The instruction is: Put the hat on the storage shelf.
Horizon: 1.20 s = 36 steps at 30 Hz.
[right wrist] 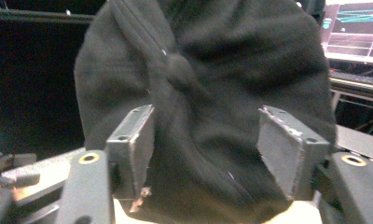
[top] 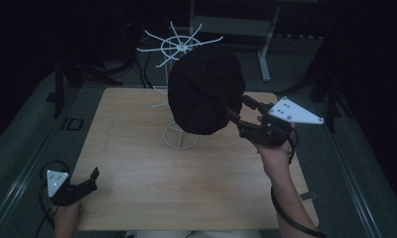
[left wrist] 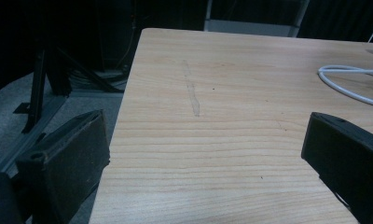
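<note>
High view: wooden table (top: 137, 163) under dim light, dark floor around it; white wire stand (top: 180, 94) upright on the far middle of the tabletop, round ring base (top: 181, 136) flat on the wood, thin spokes fanning out from a hub at the top. Black cap (top: 205, 89) raised in the air in front of the stand, hiding most of its stem, hanging just below and beside the spoke crown; touching the spokes or not, cannot tell. Right gripper (top: 234, 118) held up at the cap's lower right edge by the right hand (top: 275, 153), grey three-cornered plate on top, cable trailing down along the forearm. Left gripper (top: 93, 174) low at the near left corner of the table, gripped by the left hand (top: 66, 213), well apart from cap and stand, jaws pointing toward the table's middle.

Left gripper view: two black jaws wide apart, bare wood grain between them, a faint streak on the surface, curve of the white ring base (left wrist: 348, 84) at far right.

Right gripper view: black cap (right wrist: 203, 93) bulging between the jaws, soft folds and a seam running down it; cloth pressed against both inner pads, jaws clamped on a thick bunch of the fabric, still set fairly wide
</note>
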Each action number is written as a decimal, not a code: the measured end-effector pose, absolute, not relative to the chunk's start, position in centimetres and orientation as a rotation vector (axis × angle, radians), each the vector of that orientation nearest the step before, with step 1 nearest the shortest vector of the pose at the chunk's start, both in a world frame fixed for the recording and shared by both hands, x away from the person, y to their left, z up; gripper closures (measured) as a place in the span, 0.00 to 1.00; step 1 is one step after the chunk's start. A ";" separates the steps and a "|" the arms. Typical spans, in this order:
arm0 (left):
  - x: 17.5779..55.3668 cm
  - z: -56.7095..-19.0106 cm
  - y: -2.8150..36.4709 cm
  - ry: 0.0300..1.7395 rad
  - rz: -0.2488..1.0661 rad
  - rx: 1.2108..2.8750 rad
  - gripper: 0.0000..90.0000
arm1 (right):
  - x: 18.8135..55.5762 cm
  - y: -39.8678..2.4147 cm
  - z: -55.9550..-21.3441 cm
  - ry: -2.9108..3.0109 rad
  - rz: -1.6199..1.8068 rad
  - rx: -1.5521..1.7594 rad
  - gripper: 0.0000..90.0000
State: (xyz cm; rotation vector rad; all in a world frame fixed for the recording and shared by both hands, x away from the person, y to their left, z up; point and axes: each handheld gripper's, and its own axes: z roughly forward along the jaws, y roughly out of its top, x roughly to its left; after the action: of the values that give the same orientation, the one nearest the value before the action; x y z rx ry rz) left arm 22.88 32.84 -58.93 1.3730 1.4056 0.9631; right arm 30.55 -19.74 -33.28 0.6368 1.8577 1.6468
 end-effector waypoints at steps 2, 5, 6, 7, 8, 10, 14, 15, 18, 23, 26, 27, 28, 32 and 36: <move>22.9 -58.9 32.8 1.407 0.963 1.373 0.02 | 30.6 -20.4 -34.0 1.871 1.608 0.664 0.32; 22.9 -58.9 32.8 1.408 0.962 1.371 0.02 | 30.9 -21.0 -34.8 1.887 1.613 0.682 0.28; 22.9 -58.9 32.8 1.407 0.961 1.372 0.02 | 31.0 -21.3 -35.1 1.893 1.616 0.687 0.27; 22.9 -58.9 32.8 1.407 0.961 1.372 0.02 | 31.0 -21.3 -35.1 1.893 1.616 0.687 0.27; 22.9 -58.9 32.9 1.407 0.960 1.371 0.02 | 31.3 -21.8 -35.9 1.926 1.603 0.695 0.25; 22.9 -58.9 32.9 1.410 0.958 1.370 0.02 | 31.5 -22.0 -36.5 1.950 1.566 0.698 0.23; 22.9 -58.9 32.9 1.407 0.961 1.370 0.02 | 31.8 -22.4 -37.6 1.974 1.553 0.732 0.20; 22.9 -58.9 32.8 1.407 0.962 1.372 0.02 | 31.9 -22.6 -38.1 1.978 1.542 0.742 0.18; 22.9 -58.9 32.8 1.409 0.961 1.372 0.02 | 32.3 -22.8 -39.5 2.015 1.535 0.762 0.15; 22.9 -58.9 32.9 1.404 0.959 1.370 0.02 | 32.7 -22.9 -42.0 2.053 1.456 0.780 0.15; 22.9 -58.9 32.9 1.402 0.960 1.371 0.02 | 32.7 -23.1 -42.7 2.057 1.456 0.789 0.15; 22.9 -58.9 32.9 1.403 0.959 1.369 0.02 | 32.9 -23.4 -43.7 2.057 1.446 0.795 0.15; 22.9 -58.9 32.9 1.403 0.959 1.369 0.02 | 32.9 -23.4 -43.7 2.057 1.446 0.795 0.15; 22.8 -58.9 32.9 1.399 0.961 1.370 0.02 | 33.3 -23.8 -45.3 2.061 1.421 0.812 0.15; 22.8 -58.9 32.9 1.401 0.960 1.369 0.02 | 33.7 -24.8 -47.5 2.063 1.400 0.845 0.15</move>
State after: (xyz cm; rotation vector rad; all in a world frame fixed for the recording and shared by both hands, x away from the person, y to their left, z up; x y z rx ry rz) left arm 22.84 32.89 -58.93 1.3689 1.4006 0.9599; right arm 33.68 -24.82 -47.49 0.8448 2.0631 1.3996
